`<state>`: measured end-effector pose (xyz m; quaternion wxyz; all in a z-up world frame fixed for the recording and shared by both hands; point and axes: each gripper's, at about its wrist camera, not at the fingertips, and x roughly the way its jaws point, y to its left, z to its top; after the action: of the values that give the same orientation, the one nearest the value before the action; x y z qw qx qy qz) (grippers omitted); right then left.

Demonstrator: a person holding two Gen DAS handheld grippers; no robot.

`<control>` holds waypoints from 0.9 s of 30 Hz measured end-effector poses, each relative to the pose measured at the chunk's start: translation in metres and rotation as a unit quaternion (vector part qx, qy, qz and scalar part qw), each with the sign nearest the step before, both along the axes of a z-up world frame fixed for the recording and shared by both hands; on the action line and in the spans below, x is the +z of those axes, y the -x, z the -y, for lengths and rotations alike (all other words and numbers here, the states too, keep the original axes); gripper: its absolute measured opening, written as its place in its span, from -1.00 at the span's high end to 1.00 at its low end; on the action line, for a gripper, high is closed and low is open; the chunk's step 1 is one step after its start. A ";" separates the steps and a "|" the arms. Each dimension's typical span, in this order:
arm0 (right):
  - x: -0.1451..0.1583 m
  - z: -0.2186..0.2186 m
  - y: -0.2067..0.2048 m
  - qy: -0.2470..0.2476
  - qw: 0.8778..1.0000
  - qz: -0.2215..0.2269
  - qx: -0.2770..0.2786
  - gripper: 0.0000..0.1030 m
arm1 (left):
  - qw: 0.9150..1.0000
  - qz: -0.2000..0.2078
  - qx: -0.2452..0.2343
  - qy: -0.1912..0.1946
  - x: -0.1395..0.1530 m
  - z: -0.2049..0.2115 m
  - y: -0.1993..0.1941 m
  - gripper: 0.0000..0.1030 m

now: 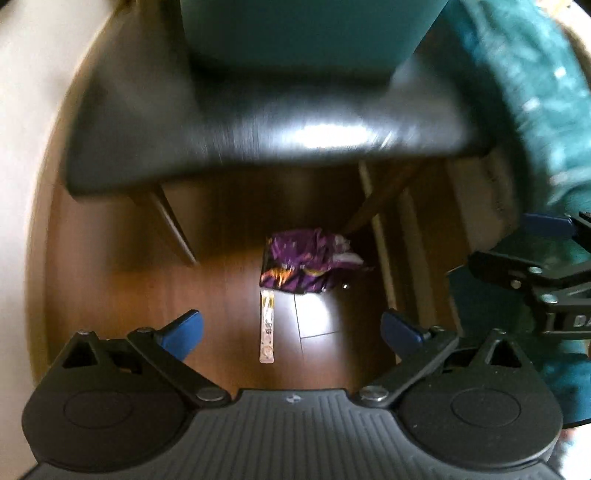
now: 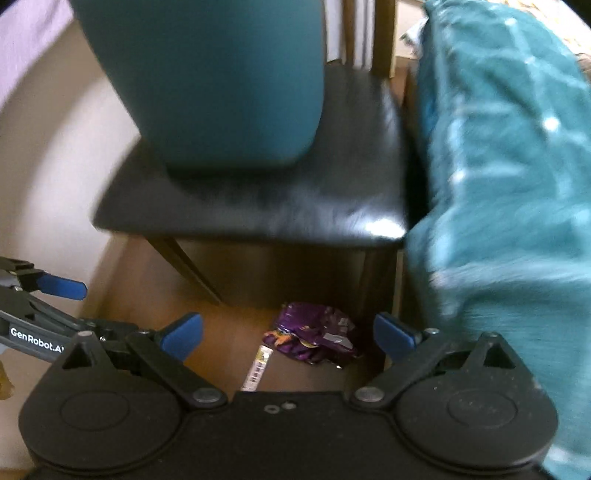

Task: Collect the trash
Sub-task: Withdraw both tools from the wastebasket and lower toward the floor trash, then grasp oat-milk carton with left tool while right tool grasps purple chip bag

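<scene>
A crumpled purple snack wrapper (image 1: 303,264) lies on the wooden floor under a chair, with a thin white stick packet (image 1: 267,326) just in front of it. Both show in the right wrist view, the wrapper (image 2: 314,334) and the packet (image 2: 258,365). My left gripper (image 1: 291,330) is open and empty above the packet. My right gripper (image 2: 288,334) is open and empty above the wrapper. A teal bin (image 2: 218,81) stands on the chair seat; it also shows in the left wrist view (image 1: 295,33).
The black chair seat (image 1: 236,125) overhangs the trash, and its wooden legs (image 1: 173,225) stand on either side. A teal patterned blanket (image 2: 498,184) hangs at the right. A pale wall (image 1: 26,129) is at the left.
</scene>
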<state>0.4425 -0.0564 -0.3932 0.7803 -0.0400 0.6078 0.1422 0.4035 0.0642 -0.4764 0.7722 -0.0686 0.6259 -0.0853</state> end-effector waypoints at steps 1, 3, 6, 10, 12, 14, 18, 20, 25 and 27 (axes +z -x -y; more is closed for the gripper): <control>-0.021 -0.001 0.002 0.006 1.000 -0.001 0.006 -0.93 | 1.000 -0.006 0.001 -0.003 -0.018 0.004 -0.001 -1.00; -0.060 -0.002 0.006 0.014 1.000 -0.004 0.018 -0.93 | 1.000 -0.023 0.002 -0.005 -0.061 0.011 -0.001 -1.00; -0.123 -0.002 0.012 0.029 0.999 -0.013 0.028 -0.93 | 0.999 -0.045 0.008 -0.007 -0.123 0.019 0.001 -1.00; -0.203 0.009 0.015 0.050 0.998 -0.035 0.010 -0.92 | 0.997 -0.067 0.020 -0.019 -0.200 0.028 0.006 -1.00; -0.233 0.016 0.016 0.052 0.998 -0.039 -0.003 -0.92 | 0.996 -0.077 0.031 -0.030 -0.234 0.031 0.006 -1.00; -0.258 0.020 0.019 0.047 0.998 -0.044 -0.008 -0.92 | 0.995 -0.086 0.040 -0.036 -0.264 0.033 0.004 -1.00; -0.306 0.025 0.019 0.057 0.998 -0.039 0.009 -0.92 | 0.993 -0.093 0.049 -0.049 -0.310 0.036 0.000 -0.99; -0.329 0.026 0.014 0.066 0.997 -0.041 0.014 -0.92 | 0.992 -0.104 0.058 -0.047 -0.331 0.034 -0.003 -0.99; -0.361 0.028 0.001 0.064 0.997 -0.043 0.015 -0.92 | 0.989 -0.119 0.061 -0.057 -0.372 0.036 -0.006 -0.99; -0.373 0.027 -0.001 0.064 0.996 -0.051 0.022 -0.93 | 0.989 -0.124 0.055 -0.058 -0.384 0.039 -0.006 -0.99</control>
<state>0.4437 -0.0831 -0.7666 0.7410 -0.0956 0.6535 0.1218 0.4096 0.0249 -0.8605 0.6945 -0.0680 0.7163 0.0024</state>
